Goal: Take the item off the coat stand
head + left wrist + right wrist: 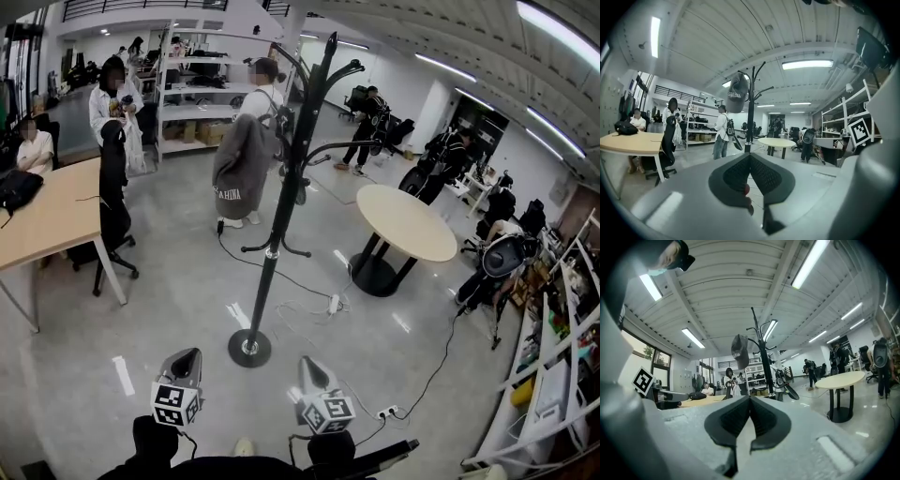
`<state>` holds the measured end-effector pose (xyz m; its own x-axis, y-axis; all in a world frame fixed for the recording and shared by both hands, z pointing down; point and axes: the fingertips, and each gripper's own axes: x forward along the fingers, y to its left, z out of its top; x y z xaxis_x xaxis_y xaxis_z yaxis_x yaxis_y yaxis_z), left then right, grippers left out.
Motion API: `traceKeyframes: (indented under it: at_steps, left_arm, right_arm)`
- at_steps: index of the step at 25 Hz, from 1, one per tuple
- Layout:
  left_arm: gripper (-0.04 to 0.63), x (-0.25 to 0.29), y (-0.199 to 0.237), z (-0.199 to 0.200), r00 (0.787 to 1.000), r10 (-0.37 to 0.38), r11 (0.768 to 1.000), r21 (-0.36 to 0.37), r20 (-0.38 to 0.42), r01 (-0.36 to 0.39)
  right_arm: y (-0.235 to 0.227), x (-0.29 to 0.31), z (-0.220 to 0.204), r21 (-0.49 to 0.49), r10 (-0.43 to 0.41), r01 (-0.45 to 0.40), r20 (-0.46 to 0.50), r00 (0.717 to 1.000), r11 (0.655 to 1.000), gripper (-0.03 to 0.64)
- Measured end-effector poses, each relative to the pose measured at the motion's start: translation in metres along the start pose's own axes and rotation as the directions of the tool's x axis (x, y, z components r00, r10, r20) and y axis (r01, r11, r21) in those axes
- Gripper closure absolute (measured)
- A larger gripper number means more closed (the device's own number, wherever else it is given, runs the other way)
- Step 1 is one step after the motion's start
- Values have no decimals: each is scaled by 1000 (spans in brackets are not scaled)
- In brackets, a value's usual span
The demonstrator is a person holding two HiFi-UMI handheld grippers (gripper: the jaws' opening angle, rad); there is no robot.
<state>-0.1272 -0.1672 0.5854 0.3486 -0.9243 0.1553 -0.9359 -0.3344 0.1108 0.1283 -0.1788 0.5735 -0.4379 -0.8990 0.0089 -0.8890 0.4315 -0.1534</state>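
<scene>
Both tongs are clenched w/ nothing in them: left tongs [186, 357] [750, 155] and right tongs [315, 364] [750, 398], low and near you, pads together. The grey hoodie [242, 165] [736, 93] [739, 350] hangs far ahead and well above both, off an upper hook on the left side of the black coat stand [283, 187] [751, 117] [763, 352], long axis vertical, draped down beside the pole. Stand base sits just beyond and between your two tongs, so neither is much closer; the hoodie's on the left, so the left looks the better reach. You'll need to open up before you get there. Mind the cables and power strip [334, 304] on the floor right of the base. A person w/ backpack [267, 98] stands beyond the stand, round table [405, 221] far right, office chair [113, 202] left.
</scene>
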Motion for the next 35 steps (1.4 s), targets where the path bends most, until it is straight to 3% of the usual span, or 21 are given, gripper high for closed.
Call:
traceKeyframes:
  at_steps: [15, 35]
  left_arm:
    - [594, 35, -15, 15, 1000, 24, 999, 24, 3, -24]
    - [594, 108, 13, 42, 1000, -9, 999, 48, 20, 8]
  right_arm:
    - [-44, 14, -2, 38, -1, 1, -7, 1000, 999, 615]
    - [-74, 78, 2, 53, -44, 43, 12, 999, 998, 615]
